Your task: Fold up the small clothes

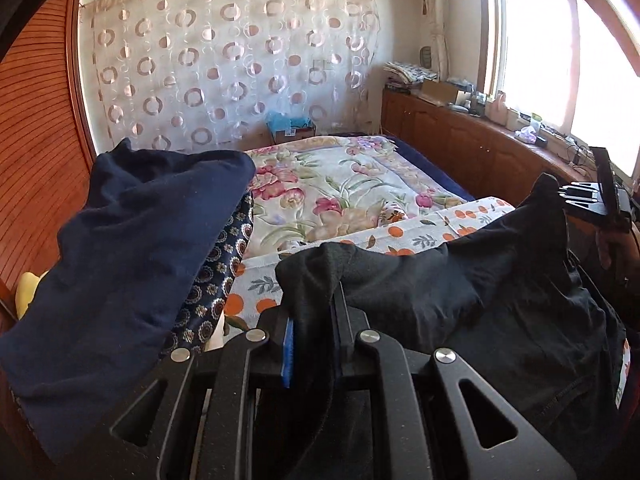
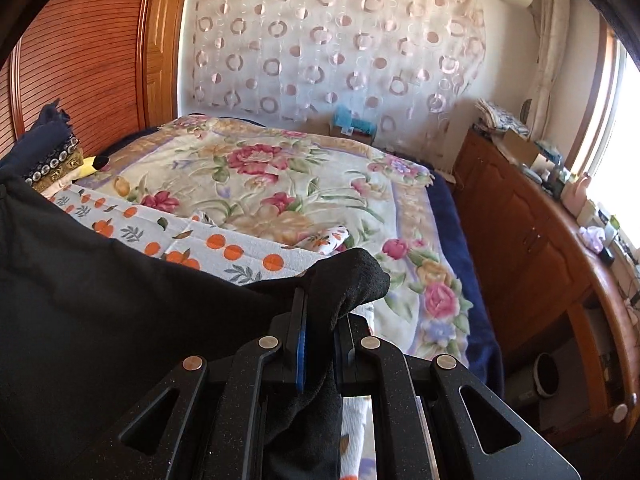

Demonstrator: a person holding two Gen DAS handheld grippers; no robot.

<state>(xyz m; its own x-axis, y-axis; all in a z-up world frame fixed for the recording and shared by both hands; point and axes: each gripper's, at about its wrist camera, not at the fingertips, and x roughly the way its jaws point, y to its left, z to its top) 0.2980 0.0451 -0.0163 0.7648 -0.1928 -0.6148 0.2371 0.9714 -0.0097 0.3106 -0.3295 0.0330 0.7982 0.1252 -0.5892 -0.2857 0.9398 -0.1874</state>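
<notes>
Both grippers (clamped) stretch black garment (image 1: pixel 460 280) sideways.

A sunlit window (image 1: pixel 560 60) brightens the wooden cabinets (image 2: pixel 532 236), circle-patterned curtain (image 2: pixel 332 44) and floral-covered bed (image 2: pixel 280 184).

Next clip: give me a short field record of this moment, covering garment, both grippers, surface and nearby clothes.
garment: black garment, held up between both grippers
left hand-held gripper: shut on one corner
right hand-held gripper: shut on another corner
surface: orange-print sheet over floral blanket
nearby clothes: navy garment on patterned pile
</notes>
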